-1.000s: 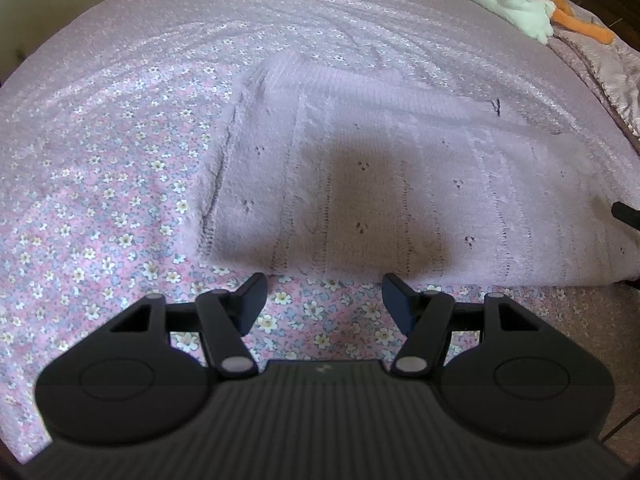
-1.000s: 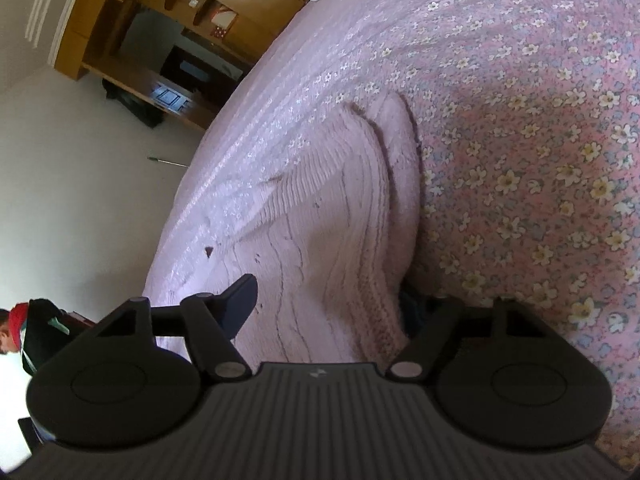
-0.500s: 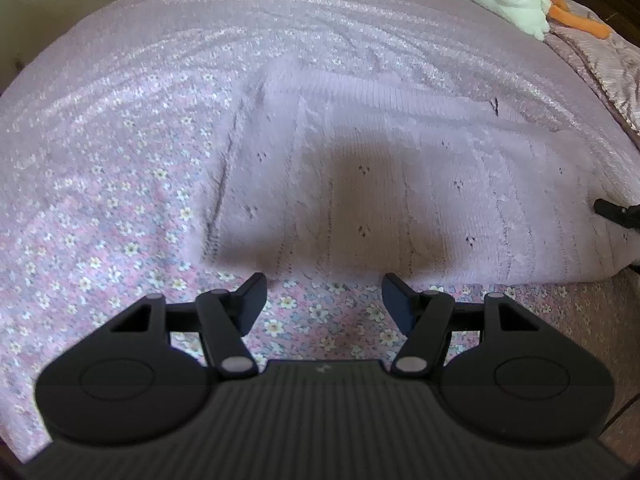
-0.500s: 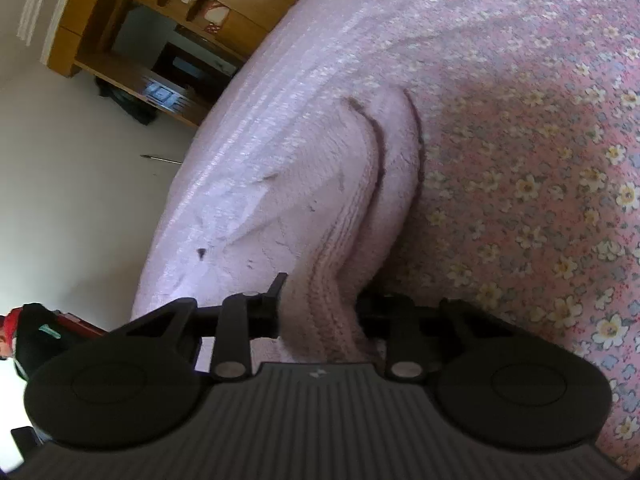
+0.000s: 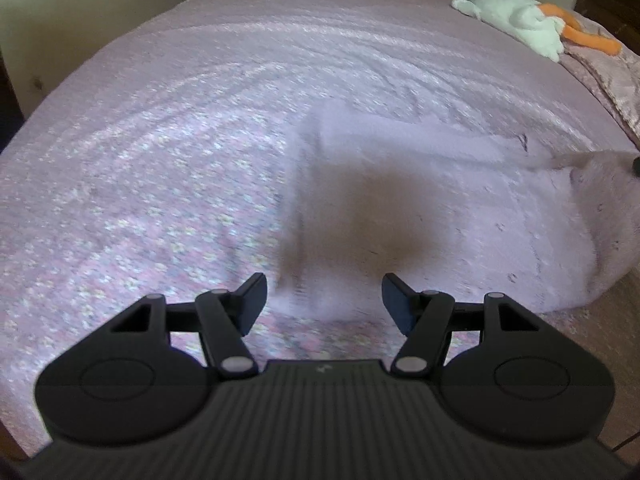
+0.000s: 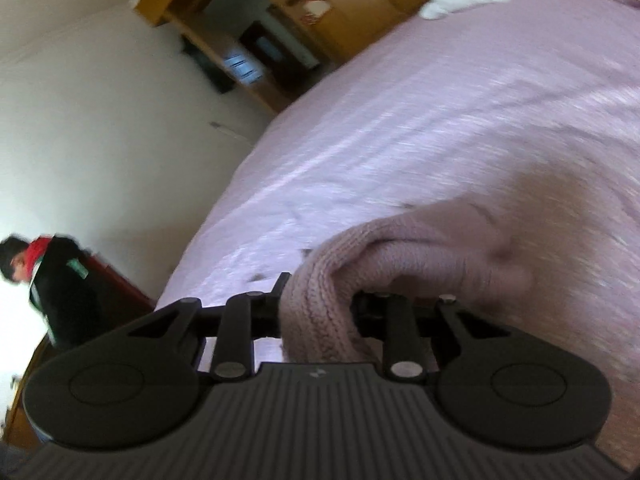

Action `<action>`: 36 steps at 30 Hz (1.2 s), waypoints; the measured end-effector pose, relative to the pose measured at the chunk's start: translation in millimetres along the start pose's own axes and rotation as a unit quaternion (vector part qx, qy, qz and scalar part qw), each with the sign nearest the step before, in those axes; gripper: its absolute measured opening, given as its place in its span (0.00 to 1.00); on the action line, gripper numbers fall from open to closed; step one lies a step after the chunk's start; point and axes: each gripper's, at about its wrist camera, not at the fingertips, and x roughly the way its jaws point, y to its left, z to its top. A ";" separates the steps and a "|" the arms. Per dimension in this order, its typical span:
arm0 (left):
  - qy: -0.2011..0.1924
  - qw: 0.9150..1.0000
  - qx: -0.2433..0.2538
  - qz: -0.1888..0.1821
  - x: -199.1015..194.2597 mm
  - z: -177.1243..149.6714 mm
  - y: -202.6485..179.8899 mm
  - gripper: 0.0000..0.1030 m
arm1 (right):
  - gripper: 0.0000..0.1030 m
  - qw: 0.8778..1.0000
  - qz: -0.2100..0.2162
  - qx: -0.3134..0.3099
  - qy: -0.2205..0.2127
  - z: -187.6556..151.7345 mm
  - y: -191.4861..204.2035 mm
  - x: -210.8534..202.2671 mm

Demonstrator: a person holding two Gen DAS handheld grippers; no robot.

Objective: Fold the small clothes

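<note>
bed [image 5: 200, 128]: floral pink cover, fills most of both views.
sweater [image 5: 460, 220]: pale pink knit, centre right of your left view; its long axis runs left to right, and its right end is bunched and lifted at the frame's right edge.
plush toy [image 5: 516, 20]: white and orange, upper right.
person [image 6: 52, 268]: dark top, far left of your right view.
left gripper [image 5: 323, 300]: your jaws stand wide apart, holding nothing, just short of the sweater's near edge.
right gripper [image 6: 318, 312]: you have it closed tight on a fold of the sweater's edge.
</note>
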 end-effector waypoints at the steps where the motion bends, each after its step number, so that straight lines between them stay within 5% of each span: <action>1: -0.002 1.000 -0.004 0.002 -0.9 1.1 5.3 0.63 | 0.29 1.000 0.006 -0.014 0.004 2.1 11.8 3.7; 13: -0.020 0.999 -0.046 0.021 -7.8 1.4 60.7 0.63 | 0.28 0.981 0.042 -0.159 0.107 -16.4 160.6 85.0; 21: -0.014 0.998 -0.055 0.028 -0.4 -5.5 87.1 0.63 | 0.31 0.951 -0.028 -0.222 0.212 -92.1 200.8 184.5; 27: -0.017 0.998 -0.053 0.018 1.5 -7.8 95.7 0.63 | 0.61 0.938 -0.021 -0.282 0.202 -124.5 226.0 176.4; 31: -0.030 0.998 -0.053 -0.001 -2.9 3.2 94.8 0.63 | 0.63 0.935 -0.006 -0.293 0.198 -127.6 232.9 154.5; 36: -0.053 0.998 -0.010 -0.025 -12.4 23.8 73.7 0.63 | 0.67 0.947 0.000 -0.281 0.156 -126.4 221.1 104.2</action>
